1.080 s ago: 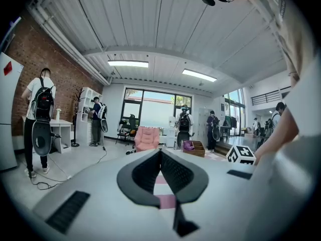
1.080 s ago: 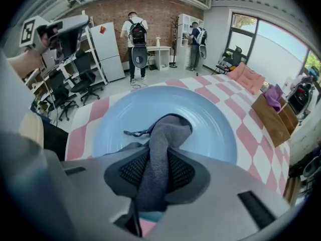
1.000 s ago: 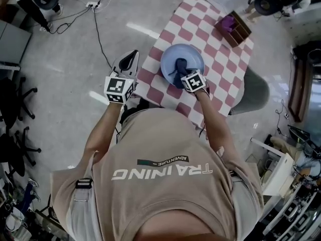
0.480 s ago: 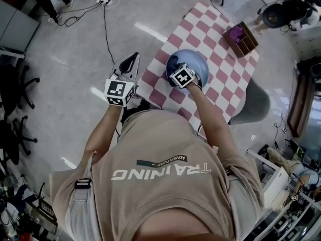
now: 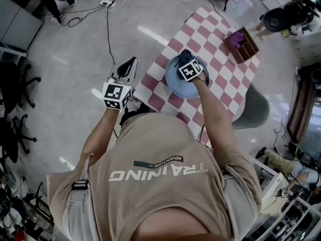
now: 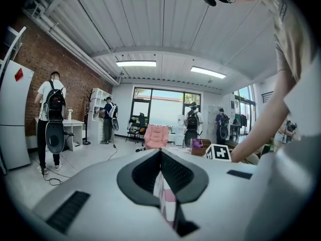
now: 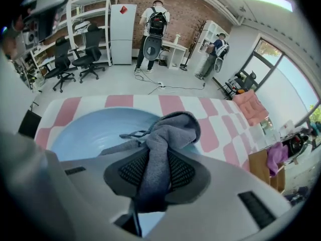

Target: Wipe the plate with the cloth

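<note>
A light blue plate sits on the pink-and-white checked table. My right gripper points steeply down over the plate's far part, shut on a grey cloth. In the right gripper view the cloth is pinched between the pads of the right gripper, and its free end lies bunched on the plate. My left gripper hangs left of the table over the floor, off the plate. The left gripper has its tips together with nothing between them.
A wooden box with something purple in it stands at the table's far right corner. A grey seat is right of the table. Cables run over the floor, office chairs stand at the left. Several people stand farther off.
The right gripper has carried the cloth across the plate, from its near side to its far side. The left gripper has stayed about where it was.
</note>
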Tool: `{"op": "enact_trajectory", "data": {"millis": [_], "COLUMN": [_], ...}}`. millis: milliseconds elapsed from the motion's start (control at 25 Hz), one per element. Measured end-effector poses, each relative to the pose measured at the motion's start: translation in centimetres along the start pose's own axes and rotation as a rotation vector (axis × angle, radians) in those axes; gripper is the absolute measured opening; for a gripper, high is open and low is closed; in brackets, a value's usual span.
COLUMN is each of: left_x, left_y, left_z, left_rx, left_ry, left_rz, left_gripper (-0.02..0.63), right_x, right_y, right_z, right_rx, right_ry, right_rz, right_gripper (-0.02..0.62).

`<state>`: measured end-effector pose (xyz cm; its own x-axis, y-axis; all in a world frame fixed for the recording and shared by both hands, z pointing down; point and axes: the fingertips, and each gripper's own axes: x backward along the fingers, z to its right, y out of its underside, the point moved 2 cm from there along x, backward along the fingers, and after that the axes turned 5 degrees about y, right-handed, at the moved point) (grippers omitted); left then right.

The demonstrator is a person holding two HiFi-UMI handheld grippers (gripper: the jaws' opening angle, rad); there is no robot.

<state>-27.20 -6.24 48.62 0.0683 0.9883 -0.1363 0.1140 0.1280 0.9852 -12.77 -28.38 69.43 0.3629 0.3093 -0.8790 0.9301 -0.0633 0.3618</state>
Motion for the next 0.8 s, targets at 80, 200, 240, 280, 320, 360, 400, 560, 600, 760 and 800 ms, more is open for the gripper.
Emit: {"op": "enact_trajectory", "data": {"millis": [80,200,240,280,320,360,400,560,600,760,800], "left_x": [-0.5,-1.5,-1.7,-2.0,-2.2,-2.5,-2.7,-3.6,-3.7,-4.1,-4.1], "left_y": [-0.1,-0.8,-1.0,-1.2,-1.3,-1.4,-1.5,-1.5,-1.5,-1.2,-1.0], "left_z": [0.5,1.1,1.4,1.7,2.1,2.4,2.7,4.0,4.2,5.1,5.3], "left_rx": [-0.003,-0.008,-0.011,-0.014,-0.017,-0.019,-0.022,-0.027,-0.029,-0.033,-0.033], "left_ry": [0.014,0.04,0.052,0.065,0.078,0.093,0.108,0.156,0.166,0.203,0.21], "left_rz": [-0.002,0.015,0.019,0.022,0.023,0.022,0.021,0.021,0.02,0.009,0.005], "left_gripper": [0.015,0.015,0.015,0.015,0.015,0.015,0.015,0.015,0.015,0.015,0.015], "right_x": [0.2,0.8,1.1,1.4,1.7,2.0,2.3,3.8,4.1,5.4,5.7], "right_y": [1.4,3.5,4.3,5.1,5.9,6.6,7.4,10.3,10.9,11.9,11.8], "right_z": [0.9,1.8,1.9,1.9,1.9,1.8,1.7,0.8,0.4,-1.6,-2.1], "right_rx": [0.014,0.032,0.035,0.037,0.038,0.039,0.036,-0.027,-0.052,-0.141,-0.158], "right_ry": [0.037,0.074,0.083,0.092,0.099,0.104,0.105,0.084,0.077,0.028,0.022], "right_rz": [-0.028,-0.06,-0.069,-0.081,-0.096,-0.11,-0.124,-0.169,-0.174,-0.159,-0.147], "right_gripper": [0.114,0.114,0.114,0.114,0.114,0.114,0.114,0.114,0.114,0.114,0.114]}}
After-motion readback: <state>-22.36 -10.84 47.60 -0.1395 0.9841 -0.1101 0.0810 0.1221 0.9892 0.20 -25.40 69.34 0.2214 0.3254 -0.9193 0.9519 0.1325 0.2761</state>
